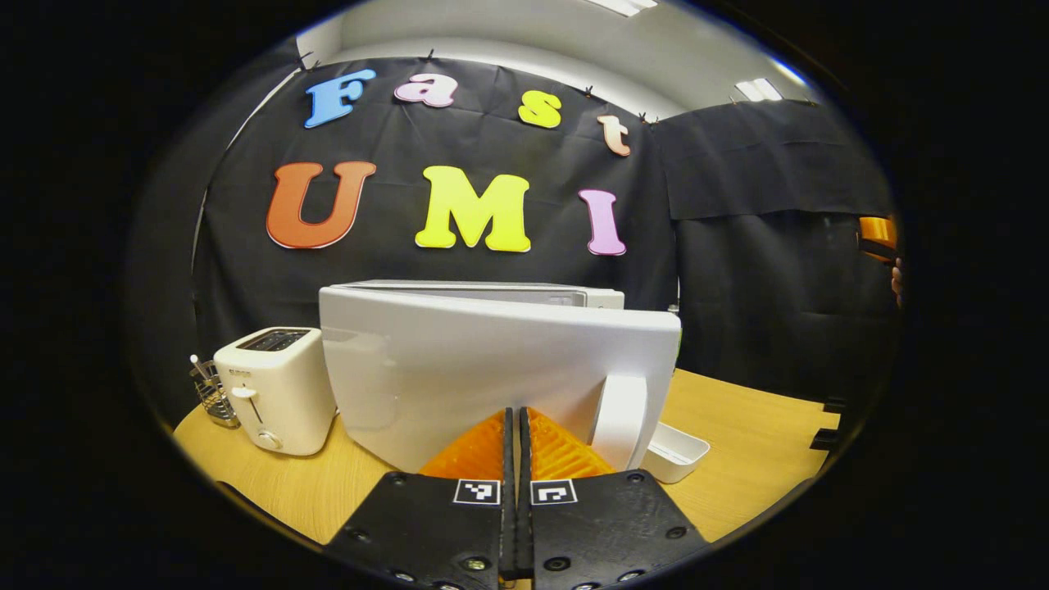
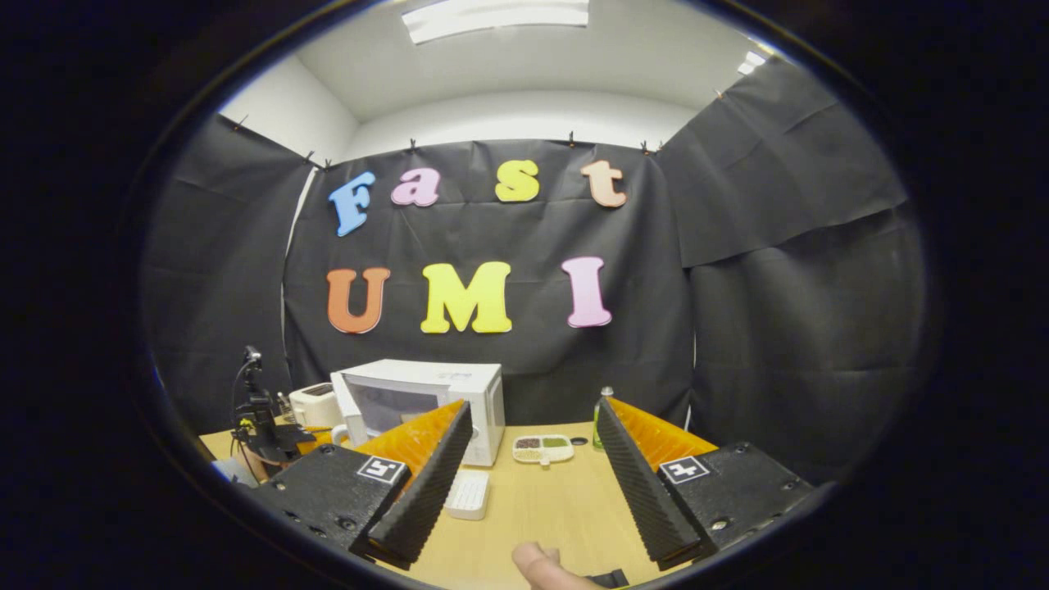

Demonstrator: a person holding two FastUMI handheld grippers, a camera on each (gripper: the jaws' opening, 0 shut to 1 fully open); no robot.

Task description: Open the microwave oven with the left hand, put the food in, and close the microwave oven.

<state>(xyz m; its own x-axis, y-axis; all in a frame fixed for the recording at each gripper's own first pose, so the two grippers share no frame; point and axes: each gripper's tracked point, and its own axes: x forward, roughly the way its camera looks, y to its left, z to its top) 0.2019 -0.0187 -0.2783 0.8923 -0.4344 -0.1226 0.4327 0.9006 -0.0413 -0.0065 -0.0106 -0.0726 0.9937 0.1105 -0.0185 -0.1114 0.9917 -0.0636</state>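
We find the microwave oven [image 2: 426, 401] at the table's [image 2: 533, 508] left rear, its door [image 1: 492, 369] swung partly out. Our left gripper [image 1: 516, 442], fingers pressed together, sits beside the handle [image 1: 620, 418], apparently to pull. The right gripper [image 2: 533, 467] hangs spread wide, empty, well back.
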